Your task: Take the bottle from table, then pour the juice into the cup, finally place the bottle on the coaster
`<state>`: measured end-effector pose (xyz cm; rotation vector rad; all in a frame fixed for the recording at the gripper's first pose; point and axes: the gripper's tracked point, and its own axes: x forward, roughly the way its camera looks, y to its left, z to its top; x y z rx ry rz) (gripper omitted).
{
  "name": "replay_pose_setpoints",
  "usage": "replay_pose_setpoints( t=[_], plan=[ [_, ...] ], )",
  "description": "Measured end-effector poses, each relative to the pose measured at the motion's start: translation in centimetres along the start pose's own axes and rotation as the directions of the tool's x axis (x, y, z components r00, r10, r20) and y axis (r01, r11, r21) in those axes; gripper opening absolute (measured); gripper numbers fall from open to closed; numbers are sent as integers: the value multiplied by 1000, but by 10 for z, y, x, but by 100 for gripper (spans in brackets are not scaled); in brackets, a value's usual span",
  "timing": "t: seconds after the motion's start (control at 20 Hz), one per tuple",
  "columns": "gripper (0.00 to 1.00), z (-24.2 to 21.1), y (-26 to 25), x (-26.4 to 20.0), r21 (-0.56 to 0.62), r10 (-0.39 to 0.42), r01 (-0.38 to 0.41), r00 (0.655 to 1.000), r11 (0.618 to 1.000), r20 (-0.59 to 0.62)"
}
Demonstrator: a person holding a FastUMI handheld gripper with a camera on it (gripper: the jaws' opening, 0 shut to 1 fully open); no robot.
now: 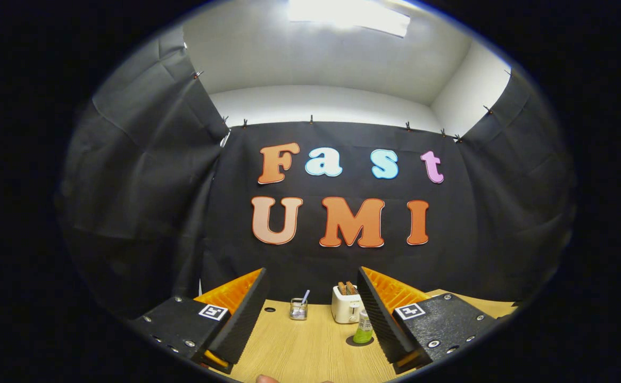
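Fingers: 2 of them [243, 314] are spreading wide apart at the near end of the table, holding nothing between them.
Gripper [310, 314]: it is sitting released, hovering low over the table and pointing toward the black cloth wall.
Table [299, 351]: its light wood-grain top is stretching from between the fingers out to the wall.
Bottle [363, 327]: it is standing upright on the table, just inside the right finger and partly hidden behind it, with a pale cap, a label and green juice showing in its lower part.
Coaster [354, 341]: a dark round disc is lying flat under the bottle, with the bottle resting on it.
Cup [298, 309]: a clear glass is standing beyond the fingers, left of the bottle and well apart from it, with a straw leaning in it.
Toaster [346, 306]: a white one is sitting behind the bottle near the wall, with 2 slices sticking up from its slots.
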<state>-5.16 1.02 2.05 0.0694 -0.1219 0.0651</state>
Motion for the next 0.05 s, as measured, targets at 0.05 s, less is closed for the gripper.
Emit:
replay_pose_setpoints(
  t=[0.05],
  plan=[
    [98,-4,-7,0,-5,-13,13,1000,1000,-6]
  ],
)
